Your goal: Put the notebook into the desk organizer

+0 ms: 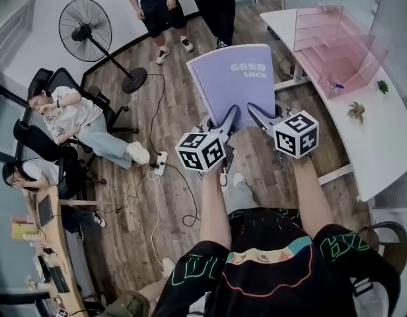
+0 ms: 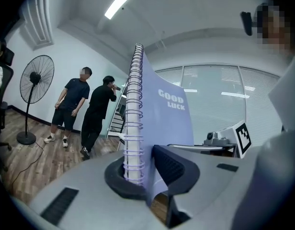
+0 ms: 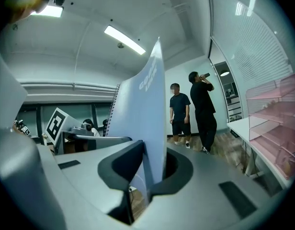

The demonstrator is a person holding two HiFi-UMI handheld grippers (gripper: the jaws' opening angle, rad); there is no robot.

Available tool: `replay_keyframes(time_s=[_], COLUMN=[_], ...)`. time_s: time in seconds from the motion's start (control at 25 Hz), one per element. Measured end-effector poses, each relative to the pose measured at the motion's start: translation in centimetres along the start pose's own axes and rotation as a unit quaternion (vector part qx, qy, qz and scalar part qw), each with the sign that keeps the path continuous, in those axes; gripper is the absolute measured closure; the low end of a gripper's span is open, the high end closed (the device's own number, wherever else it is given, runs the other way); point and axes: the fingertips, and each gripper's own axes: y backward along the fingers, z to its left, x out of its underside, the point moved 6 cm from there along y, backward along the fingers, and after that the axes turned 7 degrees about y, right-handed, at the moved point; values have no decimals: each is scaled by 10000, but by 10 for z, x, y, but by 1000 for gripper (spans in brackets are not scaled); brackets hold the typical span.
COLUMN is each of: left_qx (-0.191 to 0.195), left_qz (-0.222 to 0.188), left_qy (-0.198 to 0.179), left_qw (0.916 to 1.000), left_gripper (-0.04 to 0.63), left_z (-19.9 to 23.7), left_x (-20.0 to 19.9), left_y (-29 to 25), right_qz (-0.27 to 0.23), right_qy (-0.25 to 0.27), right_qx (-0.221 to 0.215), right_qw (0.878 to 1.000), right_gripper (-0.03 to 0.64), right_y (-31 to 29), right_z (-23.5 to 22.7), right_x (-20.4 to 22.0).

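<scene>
The notebook (image 1: 235, 78), a lilac spiral-bound pad, is in the air over the wooden floor (image 1: 157, 197), straight out in front of the person and well apart from the white desk (image 1: 388, 150) on the right. It stands up from its near edge, which is the only part that is held. The left gripper (image 1: 228, 119) is clamped on the near corner by the spiral binding (image 2: 134, 123), with the wire coil sitting inside the left jaw. The right gripper (image 1: 258, 115) is closed on the same near edge, further right, pinching cover and pages.

The pink desk organizer (image 1: 335, 45) sits at the far right of the desk, its trays stacked with narrow gaps between them.

The risks, as I judge them:
- The free far end may sag or fan open, so loose pages catch a tray lip.
- The left grip bears partly on round wire and may slip if the notebook twists.
- If the two grippers drift apart or turn unequally, the cover may buckle.
- A hard push could shove the light organizer across the desk.
</scene>
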Motion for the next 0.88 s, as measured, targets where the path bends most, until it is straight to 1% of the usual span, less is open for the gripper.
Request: replay_keyframes(time_s=[0.2, 0.4, 0.6, 0.72, 0.88], left_qx=[-79, -117, -62, -5, 152], left_qz=[254, 350, 392, 354, 376], left_qy=[166, 389, 377, 464, 568], left_qw=[9995, 9986, 9985, 9983, 9976], left_gripper=[545, 543, 545, 545, 545], left_z=[52, 111, 160, 186, 205], left_x=[-7, -23, -49, -63, -72], left_y=[-28, -58, -88, -100, -120], right_qz=[153, 347, 348, 417, 508], right_qy=[-274, -340, -416, -353, -312], right_qx=[65, 107, 183, 226, 375], right_qw=[9995, 9988, 9984, 9983, 9975], right_gripper=[563, 563, 563, 564, 565], right_y=[-51, -112, -166, -195, -212], right_z=[-26, -55, -84, -95, -111], right_x=[13, 15, 7, 0, -5])
